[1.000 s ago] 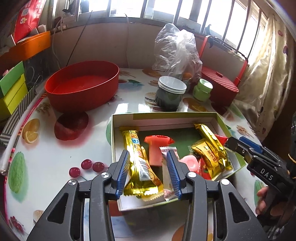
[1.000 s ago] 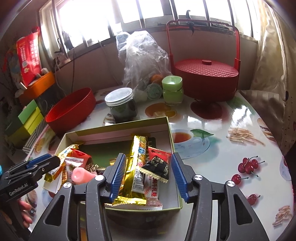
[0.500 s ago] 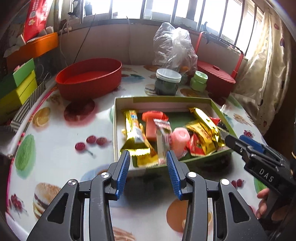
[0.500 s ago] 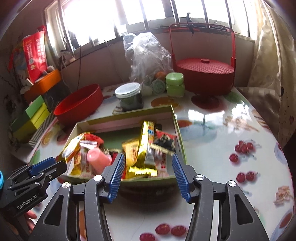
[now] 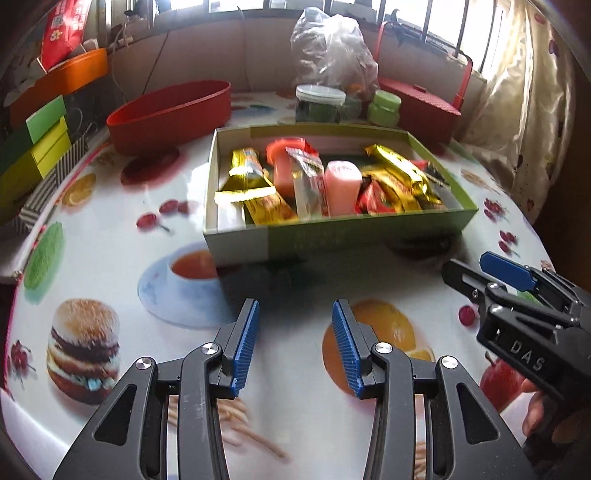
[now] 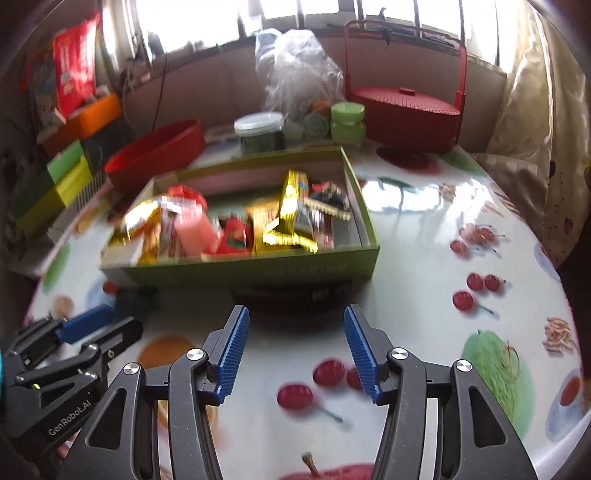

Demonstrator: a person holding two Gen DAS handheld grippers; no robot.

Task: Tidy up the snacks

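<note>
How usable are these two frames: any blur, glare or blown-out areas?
Left wrist view: snacks in the box and the tablecloth prints are motion-smeared; gripper sharp. Right wrist view: heavier smear on the snacks, windows blown out, glare on the table; gripper sharp.

glossy foil wrappers (image 5: 400, 175); matt cardboard box (image 5: 332, 236)

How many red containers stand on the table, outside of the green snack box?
2. The empty red oval plastic tub stands behind the box on the left; the lidded red basket with a tall handle stands at the back right. The clear plastic bag may hide others.
</note>
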